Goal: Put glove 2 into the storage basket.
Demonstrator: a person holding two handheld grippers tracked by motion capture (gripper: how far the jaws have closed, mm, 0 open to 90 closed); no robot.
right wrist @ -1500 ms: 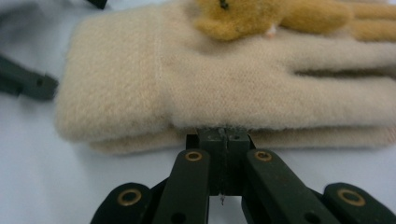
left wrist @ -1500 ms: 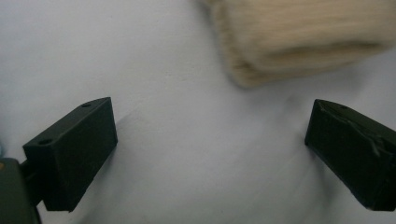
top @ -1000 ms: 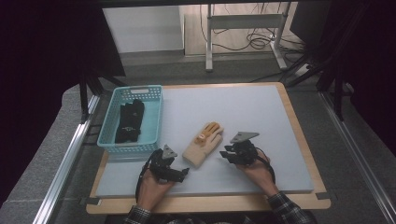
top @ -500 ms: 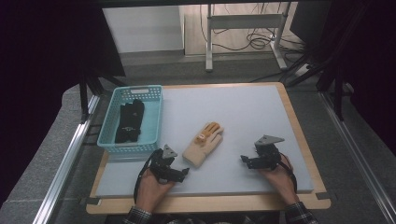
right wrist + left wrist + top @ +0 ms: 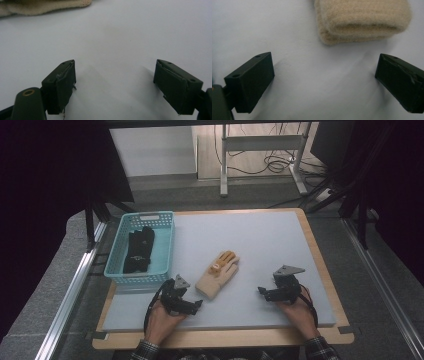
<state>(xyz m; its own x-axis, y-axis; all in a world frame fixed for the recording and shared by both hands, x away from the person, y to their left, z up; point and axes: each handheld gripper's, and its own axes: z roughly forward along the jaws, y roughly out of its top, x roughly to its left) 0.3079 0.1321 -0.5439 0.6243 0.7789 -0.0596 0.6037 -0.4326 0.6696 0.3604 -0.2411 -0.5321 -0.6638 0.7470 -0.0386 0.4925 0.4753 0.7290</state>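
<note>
High view shows a tan glove [image 5: 218, 274] lying flat on the pale mat [image 5: 260, 240], just below the middle of the frame. Its orange fingertips point to the upper right and its cuff points to the lower left. At the left of the frame sits a blue basket [image 5: 165, 251] with a black glove [image 5: 138, 249] inside it.

The left gripper [image 5: 196, 303] rests on the mat just beside the cuff. In the left gripper view its jaws are spread wide with nothing between them, and the cuff of the tan glove [image 5: 362, 20] lies at the top of the frame, a little to the right. The right gripper [image 5: 261, 291] sits at the lower right, well apart from the glove. Its jaws have just been opening and stand wide, with bare mat between them.

The next job looks like picking up the tan glove for the basket. To do it well, slide the left gripper forward so the cuff goes between the jaws. Keep one jaw low on the mat to get under the soft cloth. Squeeze on the thick folded cuff, not on a thin finger. Lift slowly, because the glove may droop and catch on the basket rim.
</note>
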